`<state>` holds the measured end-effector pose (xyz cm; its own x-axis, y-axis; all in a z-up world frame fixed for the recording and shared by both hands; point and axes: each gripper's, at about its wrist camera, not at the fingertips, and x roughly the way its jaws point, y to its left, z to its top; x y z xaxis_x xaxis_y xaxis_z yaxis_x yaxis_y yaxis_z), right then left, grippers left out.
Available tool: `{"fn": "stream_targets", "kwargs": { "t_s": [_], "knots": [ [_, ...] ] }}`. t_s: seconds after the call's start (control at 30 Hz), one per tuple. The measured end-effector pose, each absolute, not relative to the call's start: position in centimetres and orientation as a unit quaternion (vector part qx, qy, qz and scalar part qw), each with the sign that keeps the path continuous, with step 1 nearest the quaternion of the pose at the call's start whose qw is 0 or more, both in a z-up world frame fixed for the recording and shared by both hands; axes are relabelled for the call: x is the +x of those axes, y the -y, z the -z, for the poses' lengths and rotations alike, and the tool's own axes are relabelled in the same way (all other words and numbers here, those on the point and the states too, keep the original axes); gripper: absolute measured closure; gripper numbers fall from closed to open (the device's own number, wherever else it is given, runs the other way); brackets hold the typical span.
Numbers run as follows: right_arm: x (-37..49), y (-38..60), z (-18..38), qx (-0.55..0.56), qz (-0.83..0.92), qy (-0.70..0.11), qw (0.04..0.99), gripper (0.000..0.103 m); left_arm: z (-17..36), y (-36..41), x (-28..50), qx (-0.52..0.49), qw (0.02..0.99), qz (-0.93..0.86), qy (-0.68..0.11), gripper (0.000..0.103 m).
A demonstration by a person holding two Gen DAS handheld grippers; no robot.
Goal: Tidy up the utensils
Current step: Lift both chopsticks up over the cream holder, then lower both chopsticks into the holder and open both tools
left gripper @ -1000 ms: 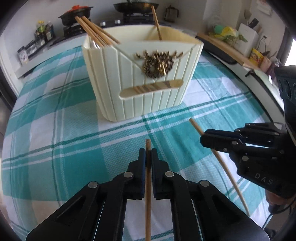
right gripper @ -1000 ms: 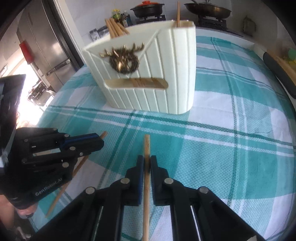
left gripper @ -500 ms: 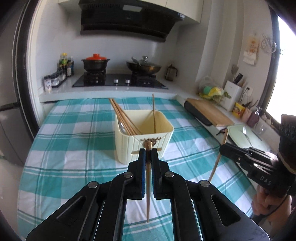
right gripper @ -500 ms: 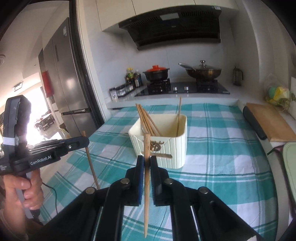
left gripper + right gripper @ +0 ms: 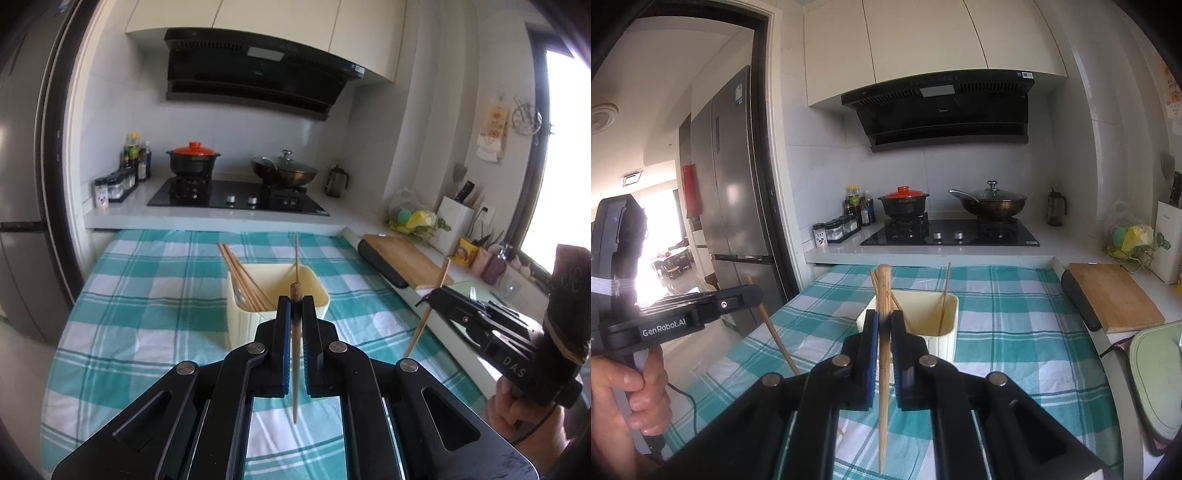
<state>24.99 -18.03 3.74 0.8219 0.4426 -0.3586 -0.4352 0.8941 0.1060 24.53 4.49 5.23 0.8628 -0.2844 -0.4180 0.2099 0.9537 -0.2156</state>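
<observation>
Left gripper (image 5: 295, 306) clamps one chopstick (image 5: 295, 354); right gripper (image 5: 884, 325) clamps another chopstick (image 5: 884, 369). Both hover above the checked cloth (image 5: 147, 317), near the cream holder (image 5: 240, 325).

"GenRobot.AI" runs in white along the side of the left gripper (image 5: 753, 295); the right gripper (image 5: 428, 301) carries the letters "DAS" on its black body

Holder (image 5: 243, 325) front hidden behind left gripper (image 5: 296, 306), lower chopsticks (image 5: 877, 280) w/in holder unseen, right hand (image 5: 524, 417) cut by frame edge, spice-jar labels (image 5: 101, 190) too small
</observation>
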Motion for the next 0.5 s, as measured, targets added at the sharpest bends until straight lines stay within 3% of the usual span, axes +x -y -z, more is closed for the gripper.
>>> {"fn": "stream_targets", "kwargs": {
  "t_s": [0.5],
  "knots": [
    [35.3,16.5,-11.0,-0.002,-0.229,-0.123,0.966,0.096,-13.3,-5.6,33.3,-0.076,0.981,0.088,-0.156,0.1]
  ]
}}
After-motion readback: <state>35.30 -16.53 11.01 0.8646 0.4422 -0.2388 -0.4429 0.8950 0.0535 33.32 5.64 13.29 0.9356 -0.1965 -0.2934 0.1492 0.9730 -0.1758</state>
